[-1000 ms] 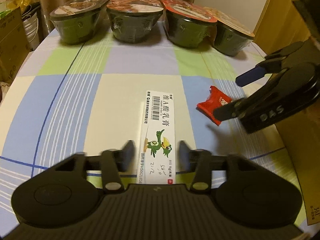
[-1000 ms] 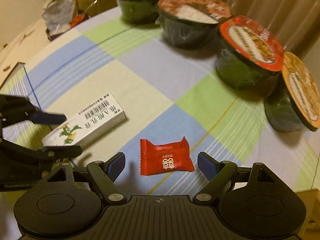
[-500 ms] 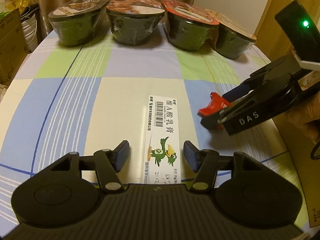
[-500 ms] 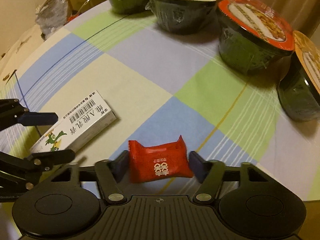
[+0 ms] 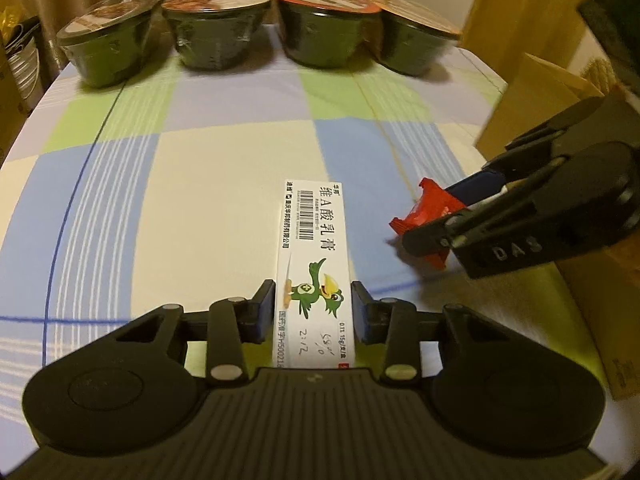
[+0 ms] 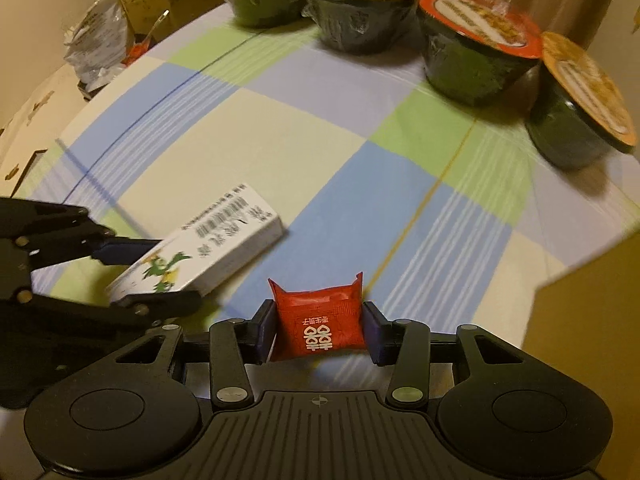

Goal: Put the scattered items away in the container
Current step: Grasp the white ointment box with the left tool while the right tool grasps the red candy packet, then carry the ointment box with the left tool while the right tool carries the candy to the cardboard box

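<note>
Checkered counter [image 5: 224, 184] carrying four noodle bowls [image 6: 360, 12] at back. Left gripper [image 5: 314, 310] is clamping the white ointment box [image 5: 314, 264]; right gripper [image 6: 319, 326] is pinching the red candy packet [image 6: 320, 322], beside cardboard box [image 6: 584, 312].

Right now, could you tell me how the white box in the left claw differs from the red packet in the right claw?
The white box is long, rigid and flat-sided, while the red packet is short, soft and crinkled. The box bears a barcode and a green bird; the packet bears white characters. The box reaches far beyond the left claw, whereas the packet barely clears the right claw. Both are clamped between claw fingers over the checked cloth.
</note>
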Tool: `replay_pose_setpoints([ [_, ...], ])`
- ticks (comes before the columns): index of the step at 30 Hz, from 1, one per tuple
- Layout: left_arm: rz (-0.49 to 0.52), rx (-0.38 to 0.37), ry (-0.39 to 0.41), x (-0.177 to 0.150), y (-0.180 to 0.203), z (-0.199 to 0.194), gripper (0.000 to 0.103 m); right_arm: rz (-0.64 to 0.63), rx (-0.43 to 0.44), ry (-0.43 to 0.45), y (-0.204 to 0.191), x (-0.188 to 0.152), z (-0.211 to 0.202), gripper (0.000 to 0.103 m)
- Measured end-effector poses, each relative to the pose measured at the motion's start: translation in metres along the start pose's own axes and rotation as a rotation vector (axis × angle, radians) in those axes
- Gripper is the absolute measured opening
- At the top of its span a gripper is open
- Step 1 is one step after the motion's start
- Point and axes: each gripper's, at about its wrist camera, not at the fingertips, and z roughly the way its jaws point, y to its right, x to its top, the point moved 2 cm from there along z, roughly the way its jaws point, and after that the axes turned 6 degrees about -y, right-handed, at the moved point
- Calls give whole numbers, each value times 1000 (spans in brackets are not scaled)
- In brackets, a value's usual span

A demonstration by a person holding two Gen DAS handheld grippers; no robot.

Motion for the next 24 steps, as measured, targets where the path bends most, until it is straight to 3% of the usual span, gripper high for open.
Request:
replay_pose_setpoints([
  [11, 51, -67, -63, -57, 21, -48, 33, 115, 39, 53, -41, -91, -46, 47],
  [18, 56, -38, -51, -53, 19, -47, 35, 195, 55, 67, -57, -136, -45, 47],
  [21, 64, -41, -55, -49, 23, -40, 45, 221, 70, 106, -58, -144, -44, 47],
  [24, 85, -38, -79, -46, 31, -28, 46, 242, 77, 124, -58, -154, -39, 47],
])
